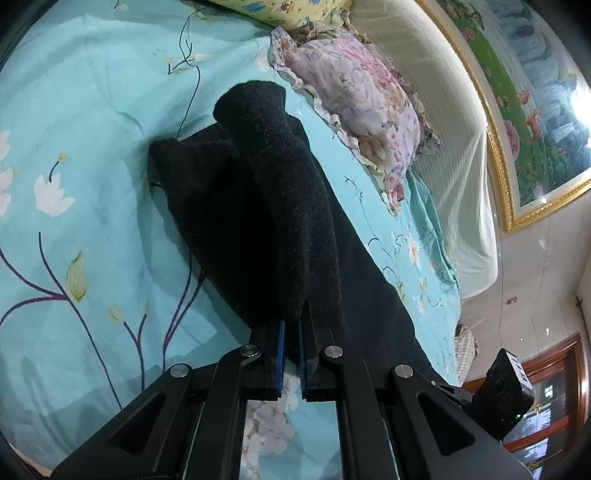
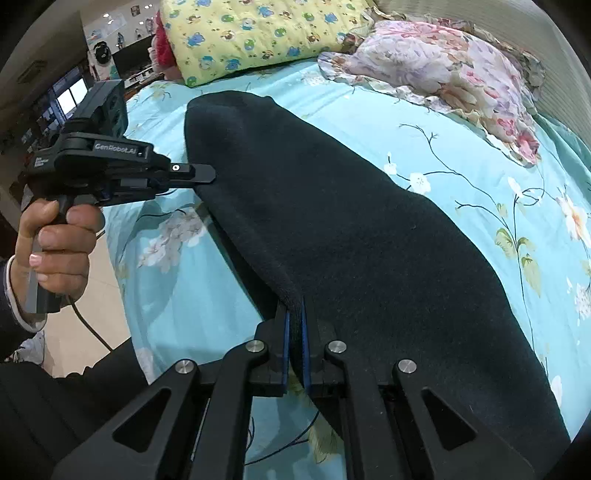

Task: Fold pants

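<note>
Dark fleecy pants lie on a turquoise floral bedsheet, lifted along one edge. My left gripper is shut on the pants' near edge, and the cloth rises from its jaws. In the right wrist view the pants spread wide over the bed. My right gripper is shut on a fold of their edge. The left gripper also shows there, held in a hand, its tips pinching the pants' far left edge.
A pink floral pillow and a yellow cartoon pillow lie at the head of the bed. A white padded headboard and a gold-framed painting stand behind. The bed's edge and floor are at left.
</note>
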A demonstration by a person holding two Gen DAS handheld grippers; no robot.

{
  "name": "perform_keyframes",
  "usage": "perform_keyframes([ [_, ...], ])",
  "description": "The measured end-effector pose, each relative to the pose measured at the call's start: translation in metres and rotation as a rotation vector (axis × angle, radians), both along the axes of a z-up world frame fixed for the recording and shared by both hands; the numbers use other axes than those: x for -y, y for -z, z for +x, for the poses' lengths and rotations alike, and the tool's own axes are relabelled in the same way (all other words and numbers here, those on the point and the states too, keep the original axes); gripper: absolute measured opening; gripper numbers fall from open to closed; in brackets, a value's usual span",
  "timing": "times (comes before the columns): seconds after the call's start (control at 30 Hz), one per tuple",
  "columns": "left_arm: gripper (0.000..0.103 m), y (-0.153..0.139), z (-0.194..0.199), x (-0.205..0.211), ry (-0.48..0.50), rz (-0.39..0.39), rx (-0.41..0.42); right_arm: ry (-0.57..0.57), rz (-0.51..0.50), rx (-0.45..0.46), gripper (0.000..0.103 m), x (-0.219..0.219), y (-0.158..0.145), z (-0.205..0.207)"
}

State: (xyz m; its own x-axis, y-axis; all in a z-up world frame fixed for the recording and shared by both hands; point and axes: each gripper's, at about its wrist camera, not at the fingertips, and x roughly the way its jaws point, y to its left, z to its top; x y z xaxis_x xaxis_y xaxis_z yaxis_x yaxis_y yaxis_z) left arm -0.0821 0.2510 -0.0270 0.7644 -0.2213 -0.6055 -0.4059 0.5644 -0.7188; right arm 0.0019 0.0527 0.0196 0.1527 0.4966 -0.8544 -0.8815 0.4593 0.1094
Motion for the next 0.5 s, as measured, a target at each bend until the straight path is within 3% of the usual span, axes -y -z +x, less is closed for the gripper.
perform_keyframes([
  [0.3,0.01,-0.011,-0.009,-0.01,-0.023,0.049,-0.006,0.037,0.003,-0.037,0.011,0.001,0.002,0.005],
  [0.4,0.017,-0.012,-0.018,-0.016,-0.043,0.045,-0.015,0.043,0.012,-0.049,0.017,0.002,0.0,0.005],
  [0.5,0.022,-0.013,-0.025,-0.022,-0.059,0.048,-0.024,0.044,0.031,-0.054,0.031,0.002,-0.006,0.002],
])
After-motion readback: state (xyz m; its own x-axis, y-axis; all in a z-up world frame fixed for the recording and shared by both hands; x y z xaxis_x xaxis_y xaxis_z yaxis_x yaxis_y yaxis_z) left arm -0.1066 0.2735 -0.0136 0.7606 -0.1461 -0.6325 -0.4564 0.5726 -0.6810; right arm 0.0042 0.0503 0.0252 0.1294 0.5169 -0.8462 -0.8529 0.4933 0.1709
